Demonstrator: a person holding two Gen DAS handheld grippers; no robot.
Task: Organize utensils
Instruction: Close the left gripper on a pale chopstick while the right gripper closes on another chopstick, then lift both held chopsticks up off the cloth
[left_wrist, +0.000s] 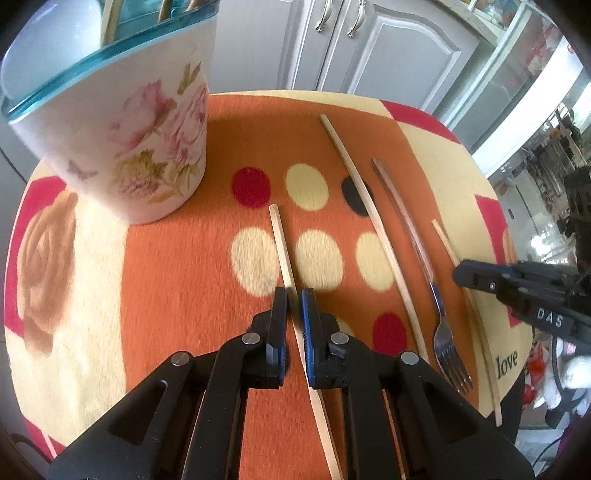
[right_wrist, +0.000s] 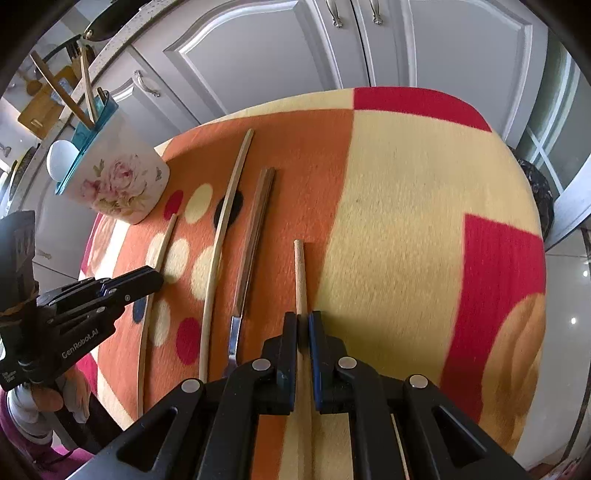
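In the left wrist view my left gripper (left_wrist: 294, 295) is shut on a pale wooden chopstick (left_wrist: 282, 251) lying on the patterned tablecloth (left_wrist: 177, 295). Behind it to the left stands a floral utensil holder (left_wrist: 129, 147) with a teal rim and sticks inside. To the right lie a long pale chopstick (left_wrist: 369, 206) and a fork (left_wrist: 448, 350) with a dark handle. My right gripper (right_wrist: 303, 317) is shut on another wooden chopstick (right_wrist: 300, 273) at the right end of the row. The left gripper (right_wrist: 157, 277) and holder (right_wrist: 118, 184) appear at the left of the right wrist view.
The round table's edge curves close behind the holder and to the right. White cabinet doors (right_wrist: 277, 55) stand beyond it. A hand (right_wrist: 48, 398) grips the left tool at the lower left. A wide yellow and red stretch of cloth (right_wrist: 424, 221) lies right of the utensils.
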